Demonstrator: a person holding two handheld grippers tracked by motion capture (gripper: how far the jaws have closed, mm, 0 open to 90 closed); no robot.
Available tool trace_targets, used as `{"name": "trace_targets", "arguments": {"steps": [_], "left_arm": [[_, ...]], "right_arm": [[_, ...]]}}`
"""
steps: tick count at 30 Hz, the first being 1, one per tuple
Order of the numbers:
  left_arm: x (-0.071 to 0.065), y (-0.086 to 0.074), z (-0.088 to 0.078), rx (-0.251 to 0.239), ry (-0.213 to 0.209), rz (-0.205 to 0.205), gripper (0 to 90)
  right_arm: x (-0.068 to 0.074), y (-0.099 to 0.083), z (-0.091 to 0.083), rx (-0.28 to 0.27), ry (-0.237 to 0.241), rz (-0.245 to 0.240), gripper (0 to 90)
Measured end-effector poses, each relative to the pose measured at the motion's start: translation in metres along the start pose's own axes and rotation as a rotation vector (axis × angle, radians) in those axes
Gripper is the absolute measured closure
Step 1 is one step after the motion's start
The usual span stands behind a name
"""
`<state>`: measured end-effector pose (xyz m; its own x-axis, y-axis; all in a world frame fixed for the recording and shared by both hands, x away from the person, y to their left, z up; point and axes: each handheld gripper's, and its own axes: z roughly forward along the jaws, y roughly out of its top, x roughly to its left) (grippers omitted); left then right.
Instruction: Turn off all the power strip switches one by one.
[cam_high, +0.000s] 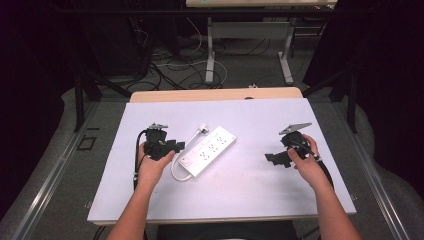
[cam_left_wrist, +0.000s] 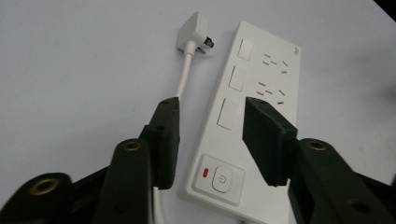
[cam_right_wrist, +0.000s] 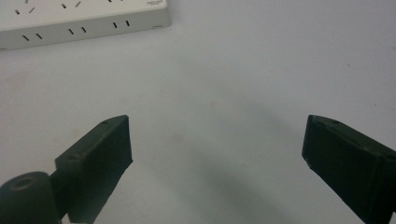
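Observation:
A white power strip (cam_high: 209, 151) lies slantwise on the white table cover (cam_high: 260, 120), with its red-lit switch end toward me. Its white cable (cam_high: 176, 172) loops round the near end and runs to a flat plug (cam_high: 202, 128) lying beside the strip. My left gripper (cam_high: 175, 146) hovers at the strip's left side. In the left gripper view its jaws (cam_left_wrist: 212, 109) stand partly apart above the strip (cam_left_wrist: 261, 79) and cable (cam_left_wrist: 184, 79), pressing on nothing. My right gripper (cam_high: 272, 159) is off to the right, wide open (cam_right_wrist: 217, 135) over bare cover, the strip's end (cam_right_wrist: 84, 18) farther off.
The cover's far edge meets a wooden table rim (cam_high: 215, 94). Beyond it are floor cables (cam_high: 170, 70) and the legs of another table (cam_high: 211, 50). Dark curtains close both sides.

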<state>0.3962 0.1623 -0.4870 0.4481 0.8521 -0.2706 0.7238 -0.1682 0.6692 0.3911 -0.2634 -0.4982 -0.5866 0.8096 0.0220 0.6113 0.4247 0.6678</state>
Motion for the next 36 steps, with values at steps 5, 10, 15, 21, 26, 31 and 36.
{"name": "trace_targets", "arguments": {"steps": [5, 10, 15, 21, 26, 31, 36], "left_arm": [[-0.002, -0.002, 0.004, 0.021, -0.002, 0.010, 71.8], [-0.005, -0.005, 0.008, 0.053, 0.015, 0.032, 82.2], [-0.009, -0.008, 0.013, 0.063, 0.030, 0.041, 89.5], [-0.011, -0.011, 0.018, 0.099, 0.031, 0.058, 90.0], [-0.016, -0.015, 0.024, 0.136, 0.033, 0.071, 90.0], [-0.017, -0.016, 0.029, 0.164, 0.035, 0.083, 90.0], [-0.018, -0.017, 0.031, 0.187, 0.034, 0.100, 90.0]], "right_arm": [[-0.001, -0.003, 0.003, 0.011, 0.008, 0.004, 7.7], [0.000, -0.003, 0.004, 0.016, 0.011, 0.012, 7.8], [0.000, -0.004, 0.005, 0.014, 0.015, 0.004, 7.8], [0.001, -0.005, 0.005, 0.021, 0.013, 0.003, 7.8], [0.001, -0.007, 0.006, 0.024, 0.017, 0.003, 7.8], [0.000, -0.007, 0.006, 0.023, 0.019, 0.009, 7.8], [0.000, -0.007, 0.006, 0.026, 0.023, 0.004, 7.8]]}}
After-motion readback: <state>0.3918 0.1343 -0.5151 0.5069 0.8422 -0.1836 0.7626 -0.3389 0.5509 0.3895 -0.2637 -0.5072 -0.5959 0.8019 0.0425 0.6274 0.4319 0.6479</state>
